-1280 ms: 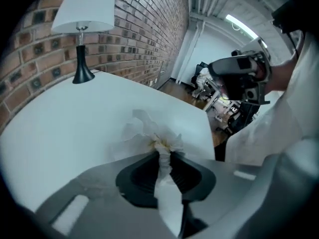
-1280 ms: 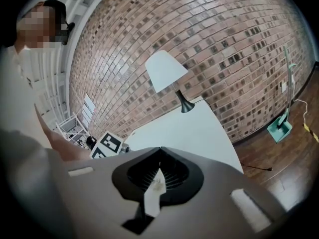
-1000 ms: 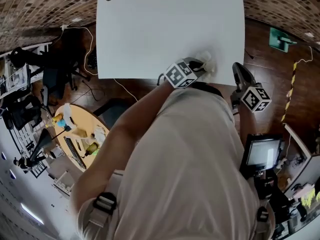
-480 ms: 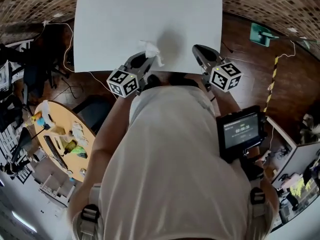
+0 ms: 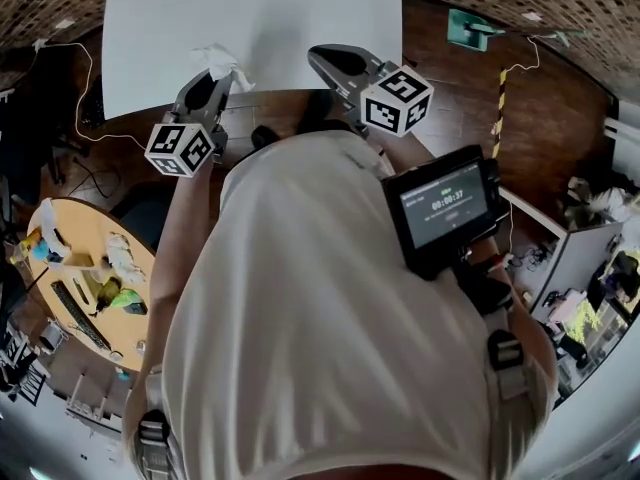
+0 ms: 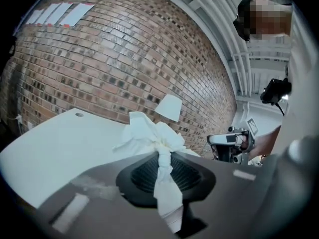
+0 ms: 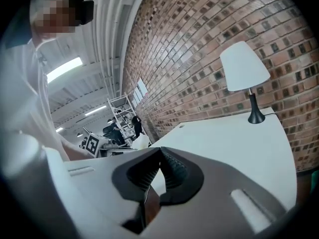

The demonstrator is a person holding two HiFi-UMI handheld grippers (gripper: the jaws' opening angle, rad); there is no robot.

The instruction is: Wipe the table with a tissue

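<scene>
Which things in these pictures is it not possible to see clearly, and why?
1. Table: far end cut off by the head view's top edge.
2. Screen: text too small, head view.
3. Round table: its items too small, head view.
4. Lamp: base hidden behind the tissue, left gripper view.

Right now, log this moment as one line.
left claw: shut on tissue | right claw: shut, empty | tissue: crumpled, by near edge of table
</scene>
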